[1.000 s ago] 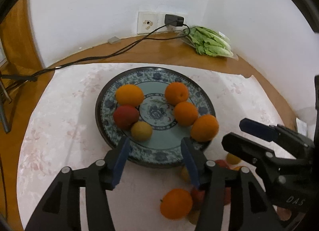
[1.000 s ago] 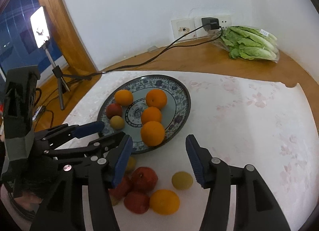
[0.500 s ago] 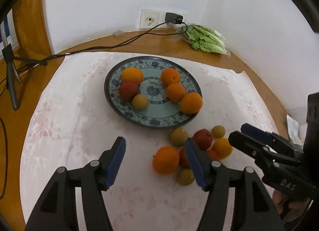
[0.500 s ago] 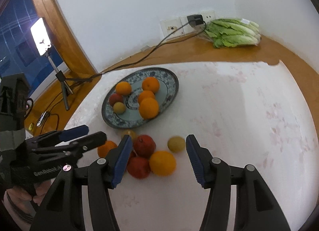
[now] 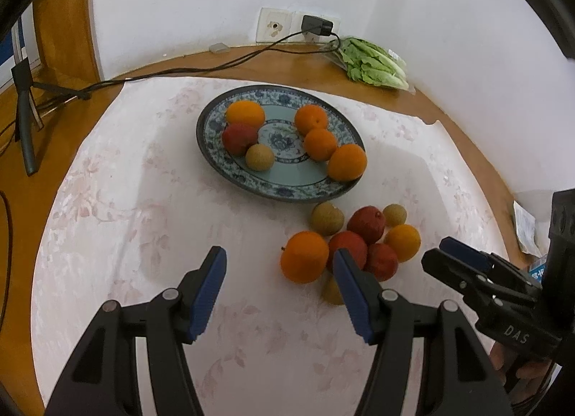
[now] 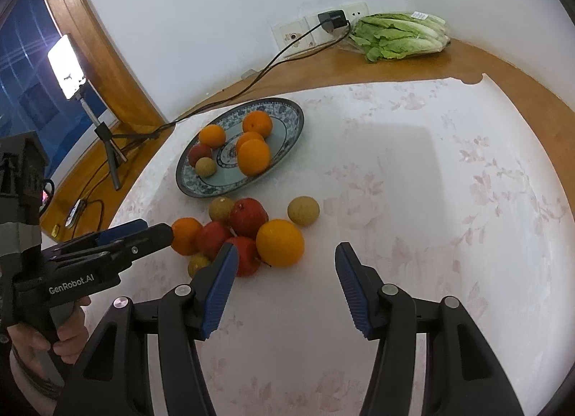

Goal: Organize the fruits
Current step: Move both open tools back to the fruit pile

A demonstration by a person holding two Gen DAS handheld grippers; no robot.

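Note:
A blue patterned plate [image 5: 287,193] [image 6: 287,128] holds several oranges, a red fruit and a small brown fruit. In front of it a loose pile of fruit lies on the cloth: an orange [image 5: 304,256] [image 6: 185,235], another orange [image 6: 280,243] [image 5: 402,241], red fruits [image 6: 248,216] [image 5: 366,223] and small brown fruits [image 6: 303,211]. My left gripper [image 5: 279,290] is open and empty, just left of the pile. My right gripper [image 6: 285,290] is open and empty, just in front of the pile; it also shows in the left wrist view [image 5: 452,254].
A bag of lettuce [image 5: 373,65] [image 6: 399,35] lies at the back by the wall sockets. A black cable [image 5: 215,67] runs along the wooden table edge. A tripod with a lit phone [image 6: 66,65] stands at the left.
Both grippers have pulled back from the plate, toward me. The loose pile of fruit is now in full view ahead of the fingertips. Both stay open.

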